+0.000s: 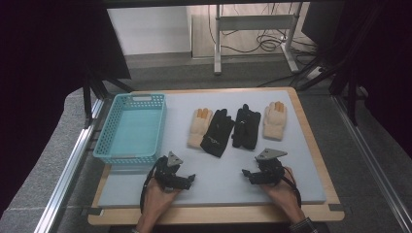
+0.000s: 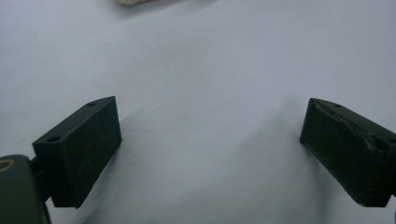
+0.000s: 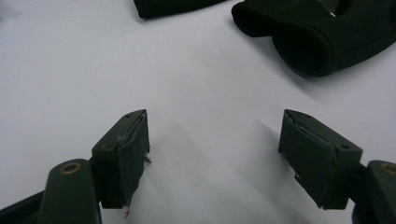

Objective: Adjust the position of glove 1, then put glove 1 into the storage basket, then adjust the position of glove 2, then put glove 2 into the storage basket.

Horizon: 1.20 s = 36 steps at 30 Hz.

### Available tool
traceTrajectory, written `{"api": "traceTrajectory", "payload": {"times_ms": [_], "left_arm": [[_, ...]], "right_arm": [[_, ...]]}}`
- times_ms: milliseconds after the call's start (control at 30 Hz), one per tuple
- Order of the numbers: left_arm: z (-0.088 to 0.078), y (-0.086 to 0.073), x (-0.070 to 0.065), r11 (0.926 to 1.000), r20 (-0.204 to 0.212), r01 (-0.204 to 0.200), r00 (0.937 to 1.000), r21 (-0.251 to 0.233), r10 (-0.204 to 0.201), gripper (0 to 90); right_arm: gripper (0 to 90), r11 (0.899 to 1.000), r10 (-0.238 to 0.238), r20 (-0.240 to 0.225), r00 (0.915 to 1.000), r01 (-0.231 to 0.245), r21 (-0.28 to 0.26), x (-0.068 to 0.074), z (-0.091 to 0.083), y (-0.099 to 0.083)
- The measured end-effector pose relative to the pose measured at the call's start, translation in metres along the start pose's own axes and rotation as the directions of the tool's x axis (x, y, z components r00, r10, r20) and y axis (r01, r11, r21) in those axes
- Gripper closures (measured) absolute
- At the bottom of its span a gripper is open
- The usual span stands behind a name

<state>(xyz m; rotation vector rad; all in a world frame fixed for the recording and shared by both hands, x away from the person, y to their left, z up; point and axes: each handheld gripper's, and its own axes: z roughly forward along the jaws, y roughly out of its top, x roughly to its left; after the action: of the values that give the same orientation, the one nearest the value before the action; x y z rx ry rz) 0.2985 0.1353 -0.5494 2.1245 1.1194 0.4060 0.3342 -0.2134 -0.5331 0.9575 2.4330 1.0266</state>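
On the worktop (image 1: 311, 189), grey mat over a wood board, four gloves lie in a row near the far edge, right of centre. Left to right: cream glove (image 1: 199, 127), black glove (image 1: 217, 132), second black glove (image 1: 246, 126), second cream glove (image 1: 275, 120). All lie flat, long axes running roughly near-to-far, fingers toward the far edge, cuffs toward the near edge; the cream pair has orange-tinted fingertips. First black glove leans a bit to the right at the fingers and touches the cream one beside it. Small pale mark on its cuff, too small to read; no other legible writing or brand anywhere

Turquoise basket (image 1: 111, 130) sits at the far-left corner, long axis near-to-far, nothing visible inside

Left tongs (image 1: 191, 178) near the near edge, left of centre, just in front of the basket's near corner, held in a hand (image 1: 156, 199). Left gripper view: jaws spread wide, nothing between them, bare mat below, a cream scrap at the top edge

Right tongs (image 1: 246, 174) near the near edge, right of centre, in the other hand (image 1: 282, 195), tips pointing inward toward the left tongs, well apart. Right gripper view: jaws wide apart, holding nothing, a black glove's open cuff (image 3: 303, 39) just ahead on the mat
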Motion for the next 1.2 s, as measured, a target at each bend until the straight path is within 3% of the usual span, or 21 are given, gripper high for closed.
{"api": "traceTrajectory", "payload": {"times_ms": [267,900,1200], "left_arm": [[0.0,0.0,0.0,1.0,-0.001,0.004,1.0,-0.005,-0.004,5.5],[0.0,0.0,0.0,1.0,-0.001,-0.001,1.0,-0.002,0.001,5.5],[0.0,0.0,0.0,1.0,-0.001,0.003,1.0,-0.006,-0.003,5.5]], "right_arm": [[20.4,1.0,-0.01,-0.006,0.9999,0.01,0.005,0.0,0.0,0.0],[23.0,1.0,0.005,-0.007,1.0,-0.005,0.004,-0.001,-0.001,0.0],[29.3,0.998,0.053,-0.035,0.998,-0.054,-0.022,-0.016,-0.008,0.009]]}}
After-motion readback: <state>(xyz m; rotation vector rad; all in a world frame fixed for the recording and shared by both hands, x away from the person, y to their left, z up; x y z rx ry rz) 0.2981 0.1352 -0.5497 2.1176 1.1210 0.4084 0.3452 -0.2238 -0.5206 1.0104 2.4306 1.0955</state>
